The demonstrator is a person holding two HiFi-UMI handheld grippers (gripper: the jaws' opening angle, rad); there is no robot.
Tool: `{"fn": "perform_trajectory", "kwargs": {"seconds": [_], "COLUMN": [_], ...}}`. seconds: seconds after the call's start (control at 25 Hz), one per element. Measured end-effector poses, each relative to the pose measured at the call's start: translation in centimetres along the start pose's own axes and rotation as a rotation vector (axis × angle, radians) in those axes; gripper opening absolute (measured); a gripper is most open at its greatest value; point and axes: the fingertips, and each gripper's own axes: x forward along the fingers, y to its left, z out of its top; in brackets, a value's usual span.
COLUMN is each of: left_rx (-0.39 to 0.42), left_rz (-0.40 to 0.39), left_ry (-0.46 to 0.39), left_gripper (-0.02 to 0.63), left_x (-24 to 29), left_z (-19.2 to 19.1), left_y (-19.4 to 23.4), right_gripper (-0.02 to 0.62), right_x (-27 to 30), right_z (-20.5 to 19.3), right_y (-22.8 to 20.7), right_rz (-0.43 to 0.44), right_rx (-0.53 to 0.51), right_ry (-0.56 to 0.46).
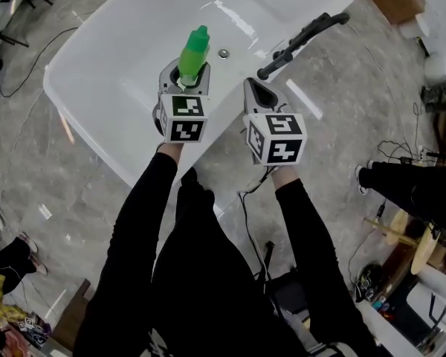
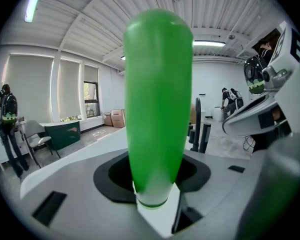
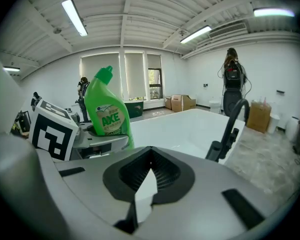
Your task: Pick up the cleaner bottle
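Surface: white tub (image 1: 97,80); black faucet (image 1: 301,42) beyond right gripper (image 1: 256,89);
left gripper (image 1: 184,79): clamped on green cleaner bottle (image 1: 195,49);
right gripper: jaws together, empty

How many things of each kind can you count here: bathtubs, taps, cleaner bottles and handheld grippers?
White bathtub: 1
Black curved tap: 1
Green plastic cleaner bottle: 1
Grey handheld grippers with marker cubes: 2, the left gripper closed on the bottle and the right gripper empty
Total: 5
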Motion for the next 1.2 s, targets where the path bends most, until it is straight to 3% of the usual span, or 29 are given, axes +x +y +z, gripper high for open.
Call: {"fn": "perform_trajectory", "kwargs": {"seconds": [0.56,1.2], "left_rx": [-0.001,-0.056], "left_rz": [0.168,0.281], "left_ry": [-0.004,0.01], "left_gripper": [0.196,0.196], "left_x": [-6.6,-14.1], "left_z": [1.3,0.4], "left_y": [13.3,17.8], "right_gripper": [0.002,0.002], "right_x": [4.8,6.3], "right_z": [5.0,6.6], "right_y": [8.4,16.8], "right_rz": [0.131,0.307], "right_rx": [-0.085,-0.164], "right_ry": [-0.009,0.006]}}
